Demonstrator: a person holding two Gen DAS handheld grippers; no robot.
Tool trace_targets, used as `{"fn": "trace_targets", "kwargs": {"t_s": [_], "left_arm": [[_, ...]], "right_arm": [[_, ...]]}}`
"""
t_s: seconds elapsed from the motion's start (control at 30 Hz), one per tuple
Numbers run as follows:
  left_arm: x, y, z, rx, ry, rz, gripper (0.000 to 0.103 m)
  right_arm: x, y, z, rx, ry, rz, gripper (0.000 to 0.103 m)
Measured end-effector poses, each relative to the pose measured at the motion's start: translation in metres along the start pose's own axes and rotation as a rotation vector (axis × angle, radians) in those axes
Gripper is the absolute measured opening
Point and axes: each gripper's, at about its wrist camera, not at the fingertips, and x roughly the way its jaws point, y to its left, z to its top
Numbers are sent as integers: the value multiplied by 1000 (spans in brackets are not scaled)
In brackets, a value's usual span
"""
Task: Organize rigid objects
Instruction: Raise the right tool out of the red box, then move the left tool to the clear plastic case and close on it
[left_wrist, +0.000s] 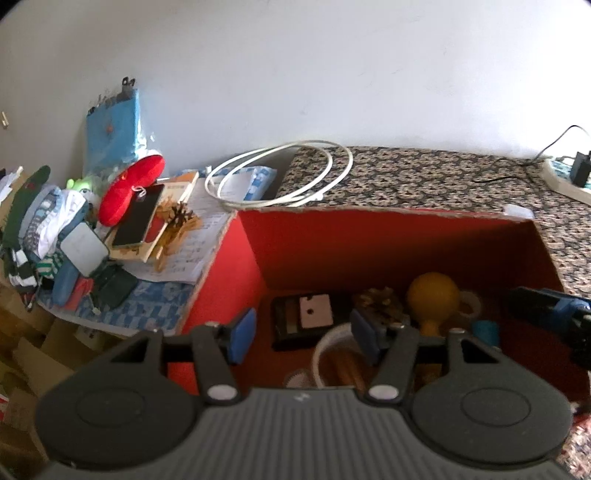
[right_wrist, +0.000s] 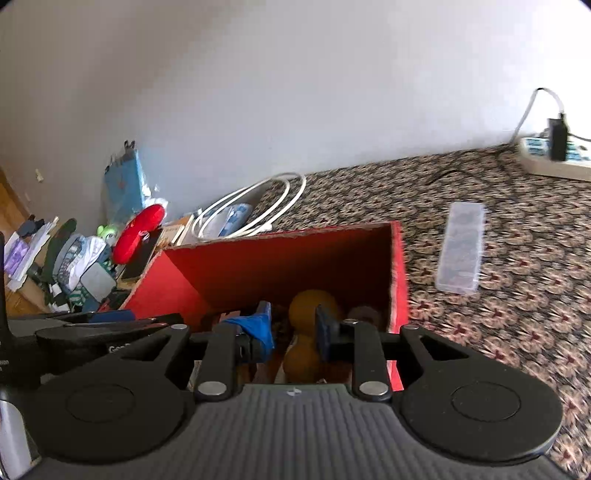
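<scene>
The left claw (left_wrist: 301, 338) gapes wide and empty over the red box (left_wrist: 255, 258) holding a yellow ball (left_wrist: 433, 291) at its one o'clock, while the right claw (right_wrist: 293, 332) hangs narrower, gripping nothing, above that box (right_wrist: 399, 273), a clear case (right_wrist: 461, 253) at two o'clock on the patterned counter (right_wrist: 517, 332).

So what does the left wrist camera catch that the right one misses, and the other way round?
Only the left wrist view looks down to the box floor: a black device with a white label, a white-rimmed cup and a pine cone.

Only the right wrist view shows the clear plastic case lying on the patterned cloth outside the box.

Both show the red box, the yellow ball inside it, the white cable coil, and the power strip. Both grippers, left and right, hang open over the box.
</scene>
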Motion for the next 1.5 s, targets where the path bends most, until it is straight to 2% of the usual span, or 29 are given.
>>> {"fn": "trace_targets", "kwargs": {"t_s": [0.2,0.4,0.53,0.67,0.87,0.97,1.1,1.3,1.5], "left_arm": [[-25,-7,-13,62,-31,-51,64],[-43,-11,-22,95,-37,-86,66],[-48,-13,-27,101,-36,-65,66],[-48,-10,-31,63,-11,-36,66],[-56,-16,-42,29,23,-59,67],[-63,-25,-43,6,19,-89,67],[-73,-50,-34,6,-9,-132,67],[-83,-104,-19,48,-62,-212,67],[-76,-173,-11,153,-81,-281,67]], "right_arm": [[-24,0,-18,54,-2,-27,8],[-41,2,-30,40,4,-28,8],[-41,-2,-33,63,30,10,8],[-40,-5,-33,37,62,62,8],[-49,-20,-36,-20,111,154,8],[-57,-35,-35,-40,110,187,8],[-70,-66,-28,-5,95,247,8],[-71,-125,-18,48,83,180,9],[-60,-194,-11,187,94,111,11]]}}
